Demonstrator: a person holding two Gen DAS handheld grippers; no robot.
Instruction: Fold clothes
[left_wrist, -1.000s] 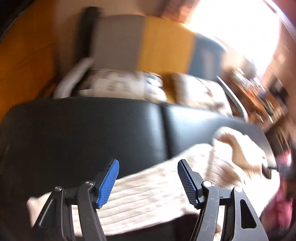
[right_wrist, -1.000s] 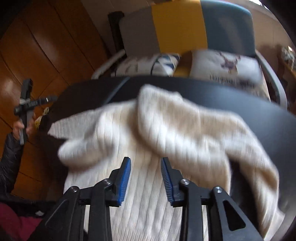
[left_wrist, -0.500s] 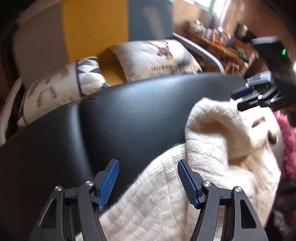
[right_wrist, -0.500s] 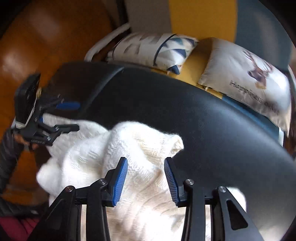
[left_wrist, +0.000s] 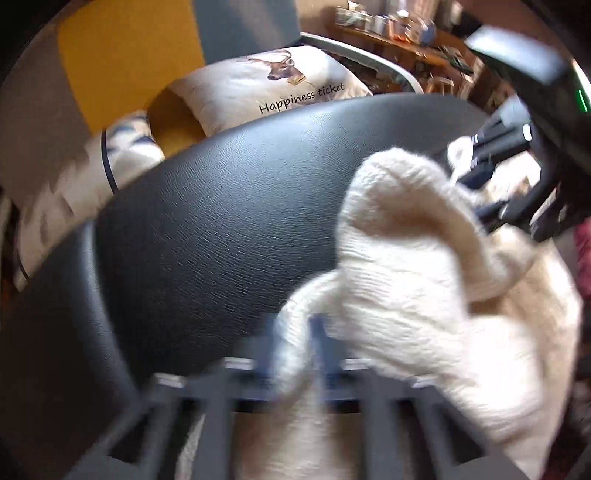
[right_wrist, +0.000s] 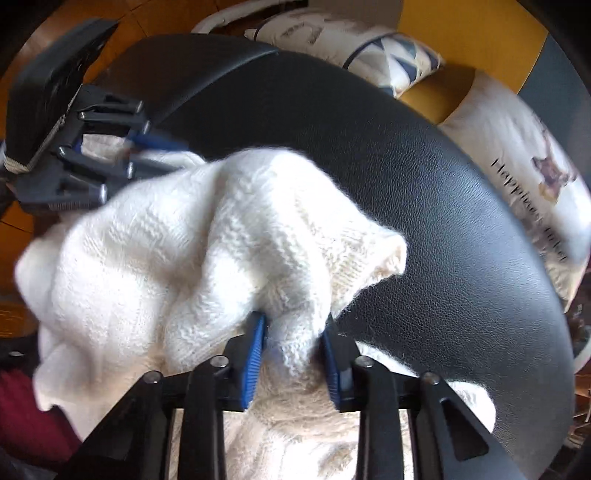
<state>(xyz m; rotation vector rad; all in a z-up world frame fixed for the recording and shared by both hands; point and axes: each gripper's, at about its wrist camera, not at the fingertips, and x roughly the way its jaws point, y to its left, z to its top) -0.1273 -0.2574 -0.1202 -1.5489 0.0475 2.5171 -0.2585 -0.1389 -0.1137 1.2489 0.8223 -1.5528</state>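
Note:
A cream knitted sweater (left_wrist: 413, 280) lies bunched on the black leather surface (left_wrist: 221, 221). In the left wrist view my left gripper (left_wrist: 295, 347) is blurred at the bottom, its fingers close together with a fold of the sweater pinched between them. The right gripper (left_wrist: 484, 166) shows at the upper right, at the sweater's far edge. In the right wrist view my right gripper (right_wrist: 293, 347) has its blue pads (right_wrist: 255, 354) pressed against a bunched fold of the sweater (right_wrist: 192, 251). The left gripper (right_wrist: 147, 147) bites the sweater's edge at the upper left.
Behind the black surface (right_wrist: 443, 221) stands a grey, yellow and blue sofa (left_wrist: 122, 55) with a deer-print pillow (left_wrist: 273, 88) and a triangle-pattern pillow (right_wrist: 369, 48). A cluttered wooden shelf (left_wrist: 399, 29) sits at the far right. A dark red garment (right_wrist: 29, 424) shows at the lower left.
Both grippers have moved in onto the sweater and narrowed on folds of it. The left gripper's fingers went from wide apart to nearly together. The sweater is more bunched up.

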